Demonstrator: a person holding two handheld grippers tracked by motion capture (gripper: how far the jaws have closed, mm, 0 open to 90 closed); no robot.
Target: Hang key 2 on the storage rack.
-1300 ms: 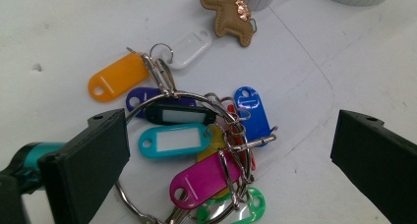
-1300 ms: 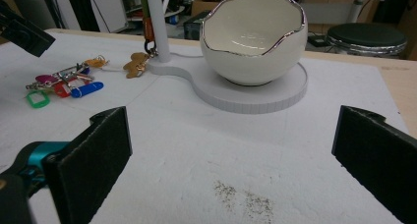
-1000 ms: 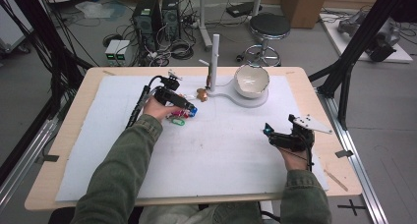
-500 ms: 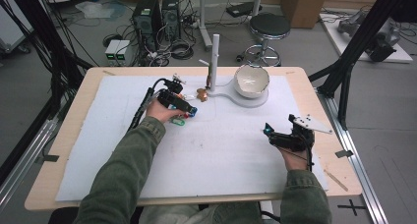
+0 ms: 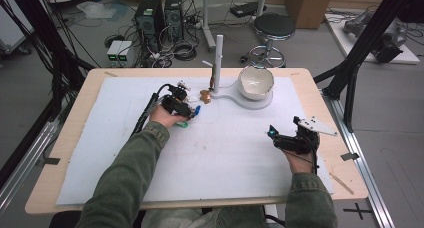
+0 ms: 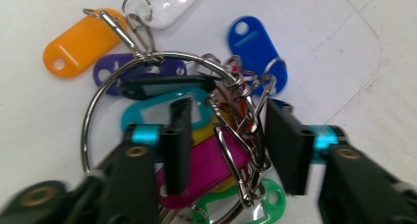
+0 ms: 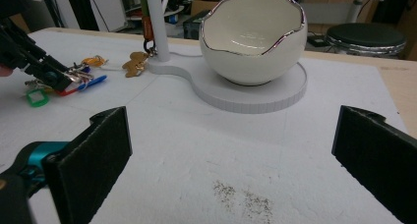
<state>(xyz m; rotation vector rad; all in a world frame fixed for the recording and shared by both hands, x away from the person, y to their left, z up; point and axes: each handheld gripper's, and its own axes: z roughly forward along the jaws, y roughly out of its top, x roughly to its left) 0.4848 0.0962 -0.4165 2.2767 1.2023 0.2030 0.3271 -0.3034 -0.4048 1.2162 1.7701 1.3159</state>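
Observation:
A large steel ring (image 6: pixel 91 113) carries several coloured key tags: orange (image 6: pixel 78 47), blue (image 6: pixel 255 47), magenta (image 6: pixel 216 167), green. In the high view this key bunch (image 5: pixel 186 122) lies on the white mat left of centre. My left gripper (image 6: pixel 230 108) (image 5: pixel 194 110) is low over it, open, with its jaws either side of the metal clips (image 6: pixel 246 121). At the right of the mat my right gripper (image 5: pixel 272 133) (image 7: pixel 236 135) stands wide open with nothing in it, and it faces the bowl.
A white eggshell-shaped bowl (image 5: pixel 255 82) (image 7: pixel 253 42) with a silver rim sits on a flat white base (image 7: pixel 275 94) that has an upright post (image 5: pixel 218 53). A small brown charm (image 5: pixel 205 95) (image 7: pixel 132 64) lies by the post. The wooden table edge (image 5: pixel 320 103) borders the mat.
The left hand has shifted slightly over the key bunch. The right gripper has stayed where it was.

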